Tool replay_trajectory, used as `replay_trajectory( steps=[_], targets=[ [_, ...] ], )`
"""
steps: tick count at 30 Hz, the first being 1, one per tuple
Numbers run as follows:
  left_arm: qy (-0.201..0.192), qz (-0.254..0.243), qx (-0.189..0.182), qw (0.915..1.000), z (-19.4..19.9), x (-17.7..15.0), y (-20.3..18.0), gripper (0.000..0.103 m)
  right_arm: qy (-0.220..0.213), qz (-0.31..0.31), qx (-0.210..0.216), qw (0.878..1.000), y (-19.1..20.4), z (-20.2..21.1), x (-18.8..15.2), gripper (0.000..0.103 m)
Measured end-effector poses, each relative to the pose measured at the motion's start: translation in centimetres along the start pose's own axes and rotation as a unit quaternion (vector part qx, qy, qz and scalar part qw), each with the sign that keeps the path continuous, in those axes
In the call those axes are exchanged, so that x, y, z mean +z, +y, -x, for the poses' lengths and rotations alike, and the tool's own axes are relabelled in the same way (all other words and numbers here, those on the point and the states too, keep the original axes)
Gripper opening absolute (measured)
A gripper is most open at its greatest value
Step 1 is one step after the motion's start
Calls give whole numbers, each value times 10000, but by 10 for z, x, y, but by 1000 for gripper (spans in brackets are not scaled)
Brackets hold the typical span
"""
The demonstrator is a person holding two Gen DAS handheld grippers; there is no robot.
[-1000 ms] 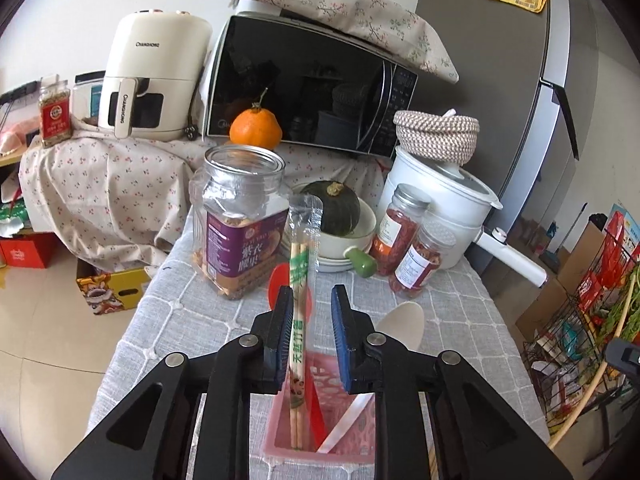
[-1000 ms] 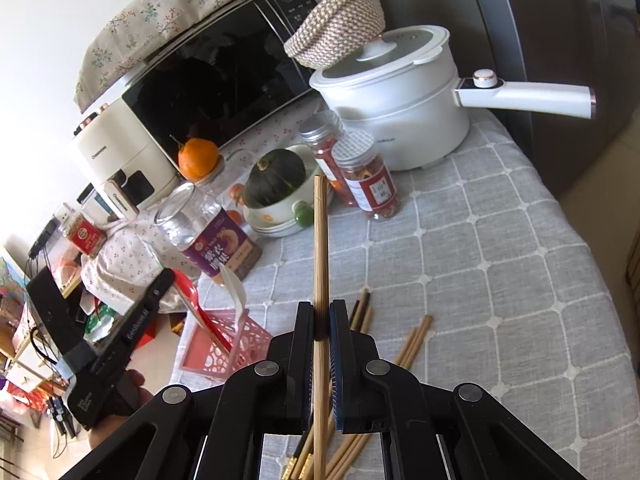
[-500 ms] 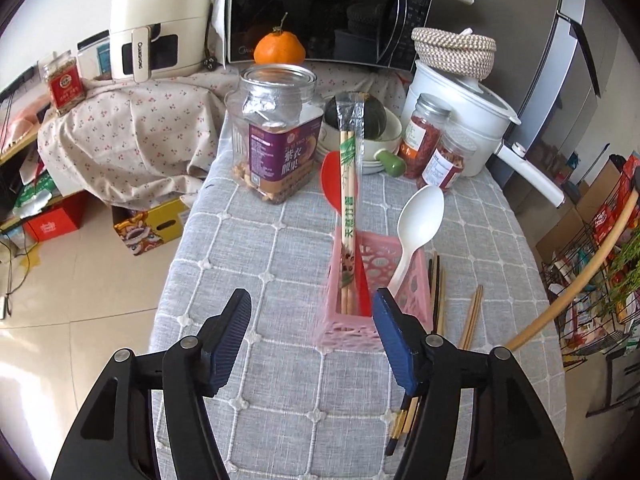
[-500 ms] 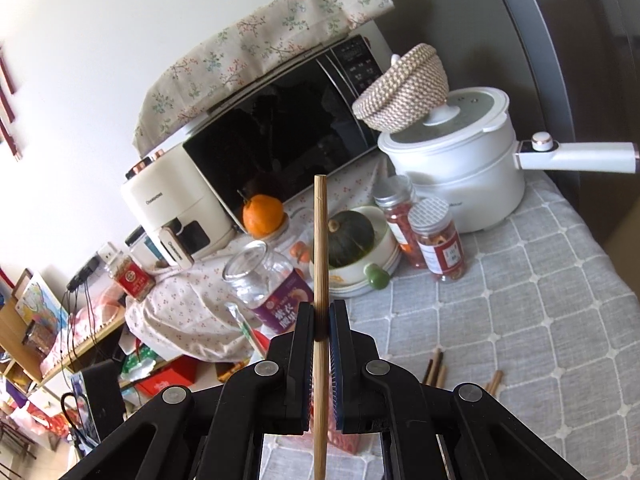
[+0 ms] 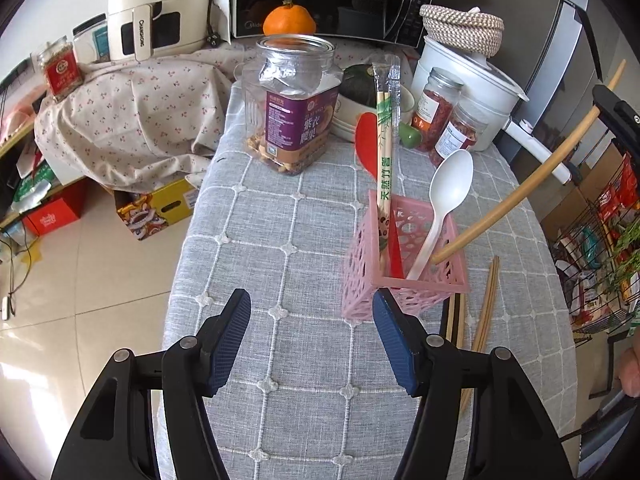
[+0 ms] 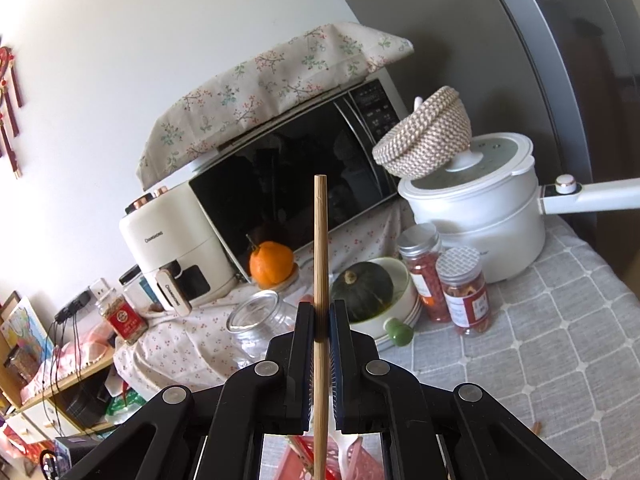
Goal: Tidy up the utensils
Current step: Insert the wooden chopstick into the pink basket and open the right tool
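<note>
Chopstick (image 6: pixel 321 264) stands upright at frame centre, clamped by the right gripper (image 6: pixel 321 322). Left gripper (image 5: pixel 311 334) hangs wide and empty, lower centre, before the pink basket (image 5: pixel 362 268).

A matt grey woven cloth (image 5: pixel 280 240) covers the bench. The pink basket (image 5: pixel 404 292) is perforated plastic; the white spoon (image 5: pixel 450 188) is glossy plastic. The chopstick (image 6: pixel 320 264) is smooth pale wood.

I count one pink basket (image 5: pixel 404 280) on my surface (image 5: pixel 280 240), one white spoon (image 5: pixel 448 192), one red spatula (image 5: pixel 366 144), one wrapped chopstick pair (image 5: pixel 385 140), two spice jars (image 5: pixel 438 108), and one big clear jar (image 5: pixel 296 104).
</note>
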State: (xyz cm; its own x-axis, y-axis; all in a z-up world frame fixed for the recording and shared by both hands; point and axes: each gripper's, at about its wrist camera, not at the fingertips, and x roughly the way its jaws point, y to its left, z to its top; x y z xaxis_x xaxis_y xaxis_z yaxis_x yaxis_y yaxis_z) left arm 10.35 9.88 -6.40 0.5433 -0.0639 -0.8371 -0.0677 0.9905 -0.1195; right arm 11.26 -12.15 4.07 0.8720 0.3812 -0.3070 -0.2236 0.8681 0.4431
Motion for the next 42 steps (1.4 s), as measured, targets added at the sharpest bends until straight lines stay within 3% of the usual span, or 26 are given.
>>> replay_trajectory(
  steps=[6, 20, 25, 31, 35, 42],
  targets=[
    [56, -27, -86, 9999, -1, -1, 0, 66, -62, 558, -337, 9979, 17, -20, -17, 6],
    [30, 4, -214, 9998, 3, -1, 3, 66, -301, 1266, -329, 9910, 50, -29, -25, 6],
    [42, -12, -204, 9998, 2, -1, 3, 66, -113, 1291, -330, 9910, 48, -44, -33, 6],
    [27, -64, -218, 9997, 2, -1, -2, 66, 286, 1051, 8, 9941, 40, -52, -36, 8],
    [27, -131, -256, 9996, 4, -1, -7, 66, 370, 785, 147, 9961, 31, -43, -27, 38],
    [25, -372, -327, 9988, 7, -4, -25, 67, 574, 478, 232, 9969, 10, -11, -7, 50]
  ],
)
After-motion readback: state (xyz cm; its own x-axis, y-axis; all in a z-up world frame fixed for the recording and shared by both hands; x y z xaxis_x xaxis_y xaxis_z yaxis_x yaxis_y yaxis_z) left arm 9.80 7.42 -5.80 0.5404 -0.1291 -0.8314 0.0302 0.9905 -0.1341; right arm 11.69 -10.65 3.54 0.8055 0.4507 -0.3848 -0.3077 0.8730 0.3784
